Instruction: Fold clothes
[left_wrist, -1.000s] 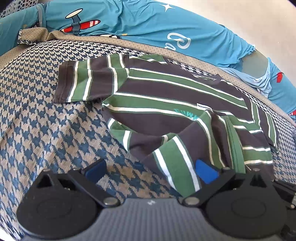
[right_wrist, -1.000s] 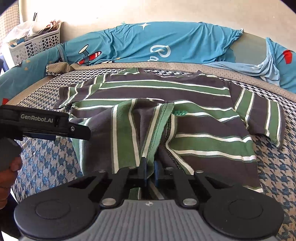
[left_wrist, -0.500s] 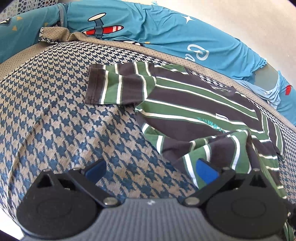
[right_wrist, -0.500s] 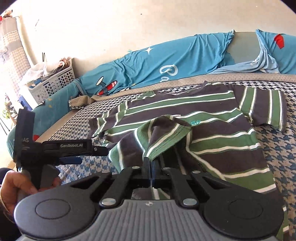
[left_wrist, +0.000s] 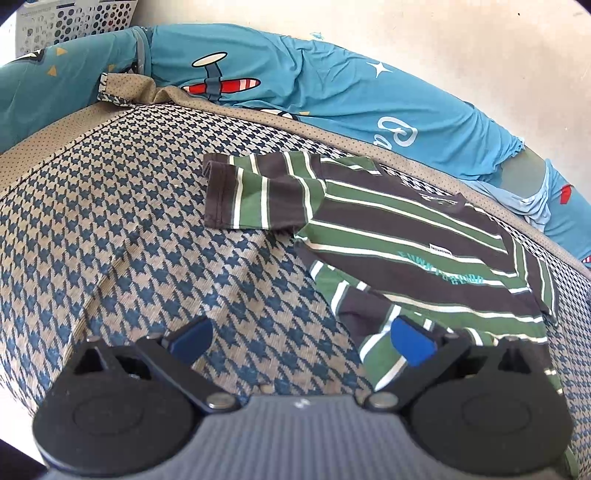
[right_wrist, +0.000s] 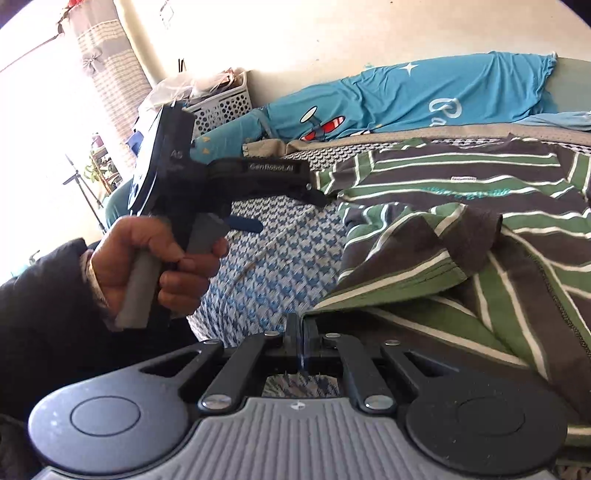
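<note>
Left view: the left gripper is wide open and holds nothing; the striped T-shirt lies on the houndstooth bed cover. Right view: the right gripper pinches the shirt's bottom edge, lifted over its middle. I think the fold is only partway done.
</note>
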